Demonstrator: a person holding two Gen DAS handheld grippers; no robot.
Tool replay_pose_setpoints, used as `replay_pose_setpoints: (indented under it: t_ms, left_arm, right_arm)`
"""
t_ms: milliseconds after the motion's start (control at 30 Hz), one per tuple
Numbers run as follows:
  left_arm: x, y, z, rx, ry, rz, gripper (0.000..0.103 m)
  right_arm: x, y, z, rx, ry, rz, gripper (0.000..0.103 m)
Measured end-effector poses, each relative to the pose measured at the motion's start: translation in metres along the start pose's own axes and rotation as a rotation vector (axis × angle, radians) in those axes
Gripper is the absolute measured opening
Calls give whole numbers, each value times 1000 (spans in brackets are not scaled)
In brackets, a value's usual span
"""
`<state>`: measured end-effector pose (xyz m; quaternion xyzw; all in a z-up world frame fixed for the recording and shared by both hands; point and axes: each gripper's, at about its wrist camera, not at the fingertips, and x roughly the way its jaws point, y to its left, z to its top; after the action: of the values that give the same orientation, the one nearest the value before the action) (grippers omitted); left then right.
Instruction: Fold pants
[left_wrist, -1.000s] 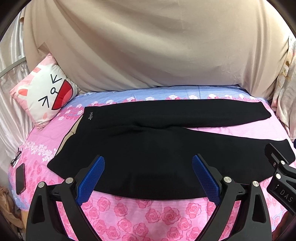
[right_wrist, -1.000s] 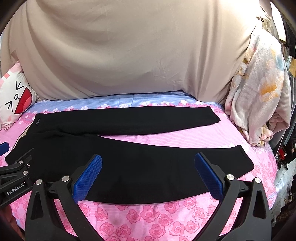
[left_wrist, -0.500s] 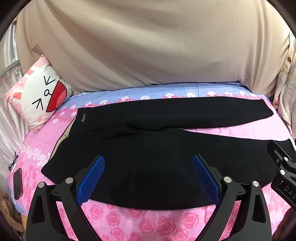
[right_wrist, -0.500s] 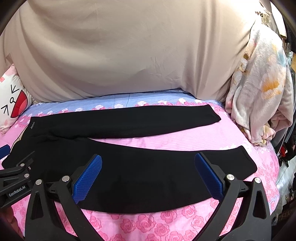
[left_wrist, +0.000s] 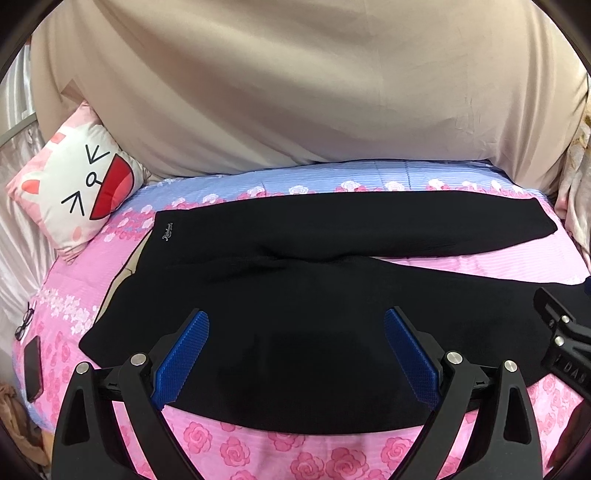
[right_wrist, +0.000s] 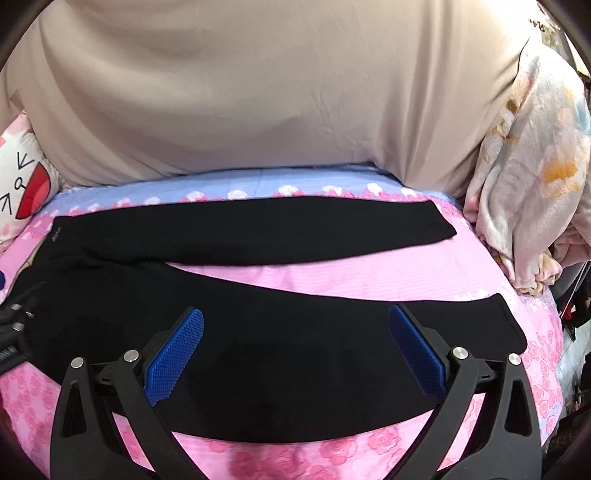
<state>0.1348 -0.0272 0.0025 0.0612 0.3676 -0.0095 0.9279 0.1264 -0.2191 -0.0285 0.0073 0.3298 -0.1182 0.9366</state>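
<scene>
Both grippers, left gripper (left_wrist: 296, 354) and right gripper (right_wrist: 296, 352), level above black pants (left_wrist: 295, 295), jaws released.

Even indoor light, fisheye-bent edges, slight lower-edge blur.

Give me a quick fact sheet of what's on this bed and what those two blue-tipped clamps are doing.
surface: bed with pink rose sheet
garment: black pants, laid flat, legs spread apart in a V, waist toward the pillow side
left gripper: open, above the near leg by the waist end, holding nothing
right gripper: open, above the near leg closer to the cuff, holding nothing
pillow: cartoon face, at the bed's left end
phone: dark, on the left edge
blanket: floral, heaped at the right end
fold: not yet begun
</scene>
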Motion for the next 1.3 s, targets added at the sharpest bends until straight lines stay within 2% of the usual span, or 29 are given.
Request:
replay_pose_setpoints:
  t_ms: [133, 300, 433, 600, 700, 833, 933, 1067, 1133, 1300]
  left_arm:
    - [7, 0, -1, 9, 3, -11, 94]
    - [14, 1, 2, 12, -5, 1, 94]
    - [27, 7, 12, 2, -12, 11, 94]
    - [52, 19, 27, -18, 1, 39, 94]
    - [71, 26, 38, -49, 21, 62, 94]
    - [92, 24, 46, -38, 37, 92, 94]
    - [103, 21, 48, -27, 47, 92, 94]
    - [117, 15, 47, -13, 61, 93, 94]
    - [124, 14, 47, -12, 68, 86, 94]
    - [133, 20, 46, -26, 75, 68, 94]
  right_arm:
    - [20, -39, 8, 17, 8, 19, 98]
    - [64, -122, 40, 27, 1, -71, 98]
    - [132, -207, 77, 77, 79, -94, 98]
    - [207, -267, 109, 106, 139, -94, 98]
    - [236, -283, 118, 75, 157, -95, 98]
    - [267, -292, 126, 18, 174, -84, 98]
    - [285, -295, 128, -49, 192, -76, 98]
    - [305, -304, 127, -59, 231, -57, 98]
    - [316, -309, 123, -47, 269, -19, 98]
    - [319, -325, 122, 42, 238, 100, 98]
